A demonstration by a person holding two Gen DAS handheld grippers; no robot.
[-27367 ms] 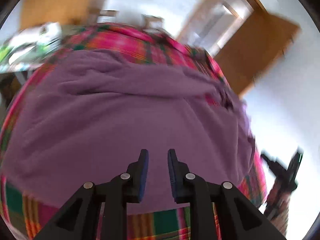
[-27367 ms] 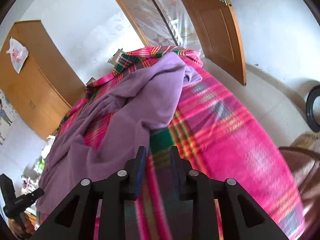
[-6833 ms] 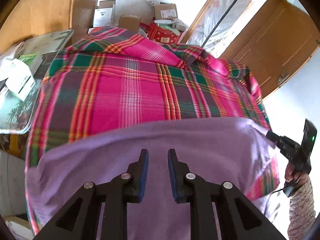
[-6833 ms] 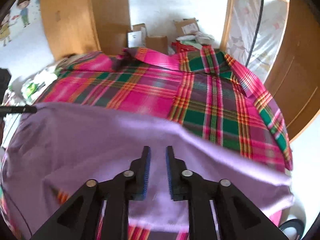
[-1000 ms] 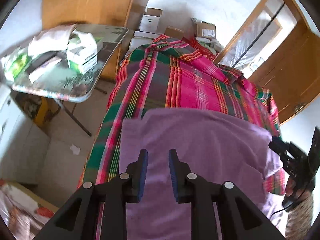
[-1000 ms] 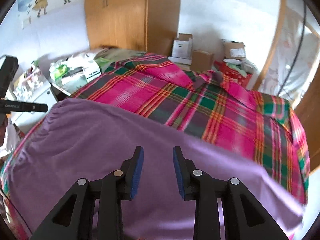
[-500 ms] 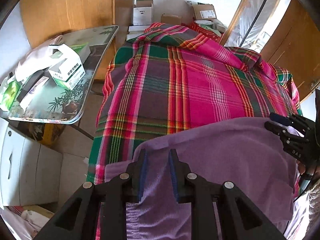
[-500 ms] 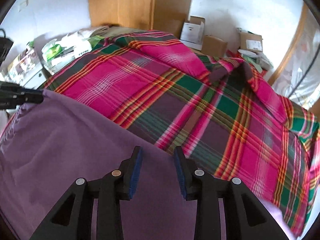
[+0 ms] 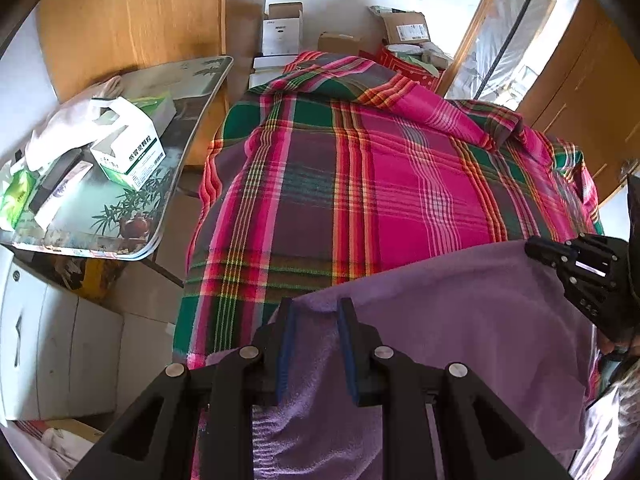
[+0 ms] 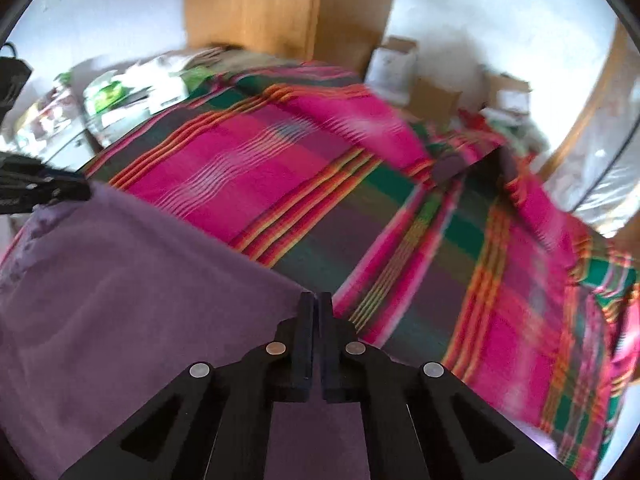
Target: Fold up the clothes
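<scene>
A purple cloth (image 9: 460,320) lies over the near part of a bed with a pink plaid sheet (image 9: 380,180). My left gripper (image 9: 315,308) sits at the cloth's far left corner. Its jaws stand a little apart, and a thick fold of cloth fills the gap between them. My right gripper (image 10: 318,298) is shut on the cloth's far edge (image 10: 240,256) near the right corner. Each view shows the other gripper at the side: the right gripper (image 9: 560,256) and the left gripper (image 10: 60,190). The cloth edge runs stretched between them.
Left of the bed stands a glass-topped side table (image 9: 180,92) with a white-and-green box (image 9: 128,148) and packets, and a white cabinet (image 9: 40,340) below it. Cardboard boxes (image 9: 280,28) are stacked beyond the bed's head by a wooden wardrobe (image 9: 140,12). A person's sleeve (image 9: 624,380) shows at the right.
My right gripper was open half a second ago and is now shut on the cloth's edge. The cloth's far edge has come nearer, showing more of the plaid sheet.
</scene>
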